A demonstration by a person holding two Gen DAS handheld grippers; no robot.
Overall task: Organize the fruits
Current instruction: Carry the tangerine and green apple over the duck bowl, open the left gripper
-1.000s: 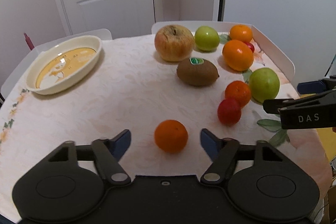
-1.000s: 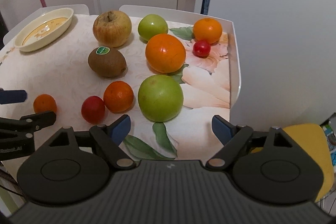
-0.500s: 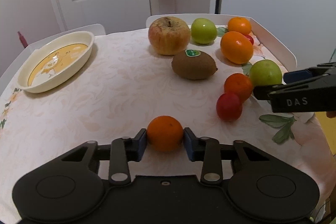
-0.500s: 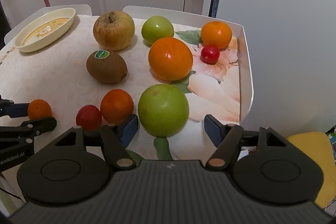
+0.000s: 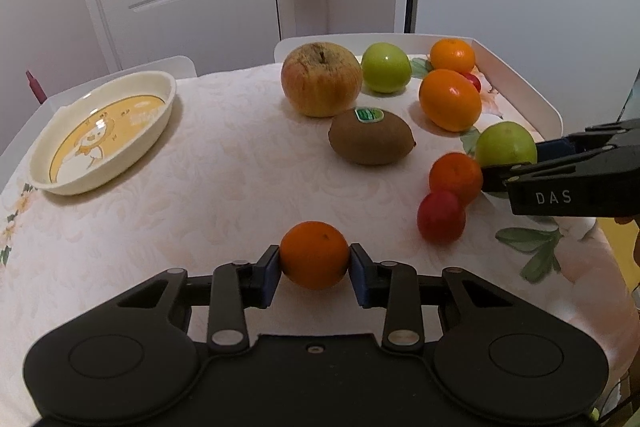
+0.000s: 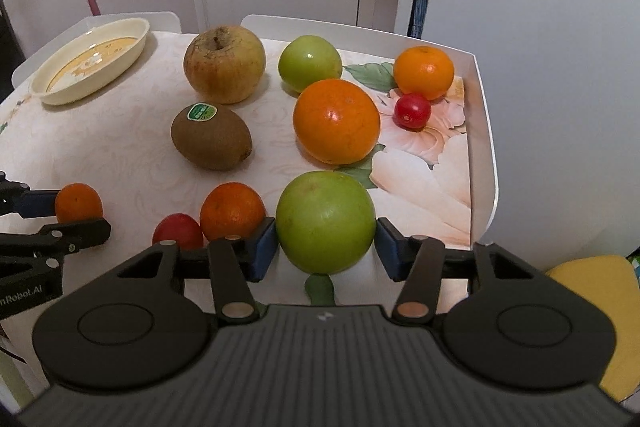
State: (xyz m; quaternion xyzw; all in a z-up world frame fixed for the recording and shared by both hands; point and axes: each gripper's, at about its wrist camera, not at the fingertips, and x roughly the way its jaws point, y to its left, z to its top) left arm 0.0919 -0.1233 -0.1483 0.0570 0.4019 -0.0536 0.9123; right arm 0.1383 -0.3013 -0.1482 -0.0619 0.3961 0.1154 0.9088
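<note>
Gripping a small mandarin (image 5: 314, 254) between its blue fingers (image 5: 267, 270), the left gripper (image 5: 314, 269) sits low over the tabletop (image 5: 208, 163), pads pressed to both sides of the fruit. L-wrist view: an oval dish (image 5: 105, 131) lies far left, well apart; a big apple (image 5: 321, 78) and a kiwi (image 5: 371, 136) sit centre, w/ a red plum (image 5: 441, 215) beside a second mandarin (image 5: 455, 178) at right. The right gripper's black body enters from the right edge, against a green apple (image 5: 505, 143).

R-wrist view: the right gripper (image 6: 326, 247), fingers (image 6: 262, 247) having just been closing, now brackets the green apple (image 6: 325, 221) near the tabletop's front edge; left pad touches it, right pad looks to touch too. Behind it sit a large orange (image 6: 336, 121), another green apple (image 6: 310, 62), a smaller orange (image 6: 424, 71) and a cherry tomato (image 6: 413, 110) on the floral cloth.
</note>
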